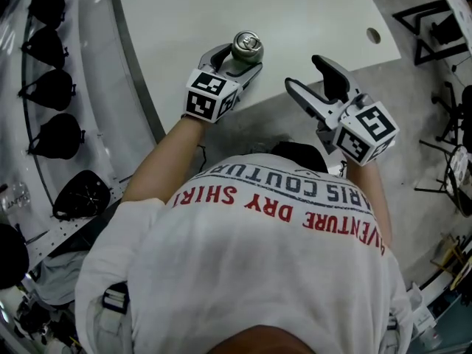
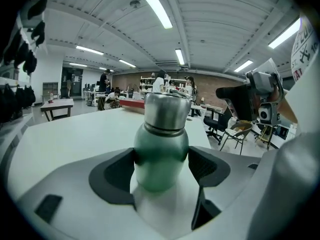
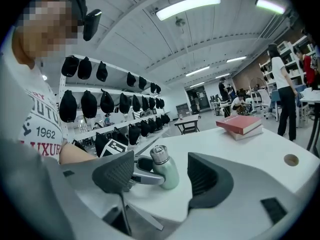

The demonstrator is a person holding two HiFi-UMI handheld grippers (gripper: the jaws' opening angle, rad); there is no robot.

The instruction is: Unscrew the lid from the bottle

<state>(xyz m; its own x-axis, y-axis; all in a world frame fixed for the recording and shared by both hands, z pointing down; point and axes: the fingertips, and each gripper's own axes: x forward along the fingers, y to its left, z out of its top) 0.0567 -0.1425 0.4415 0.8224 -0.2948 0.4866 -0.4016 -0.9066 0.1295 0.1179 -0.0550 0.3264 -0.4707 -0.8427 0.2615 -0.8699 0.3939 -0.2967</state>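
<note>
White table (image 1: 295,21), green steel-lidded bottle (image 2: 161,159) clamped in left gripper (image 1: 237,59), right gripper (image 1: 305,74) gaping

One bottle (image 2: 160,159) with one lid (image 2: 165,111). Two grippers: the left gripper (image 1: 237,63) and the right gripper (image 1: 304,72). One counter (image 1: 295,13), with one round hole (image 1: 374,35) at 2 o'clock. Two stacked books (image 3: 240,125). Black caps (image 3: 89,104) at 9 o'clock: probably over a dozen, too crowded to count exactly.
</note>
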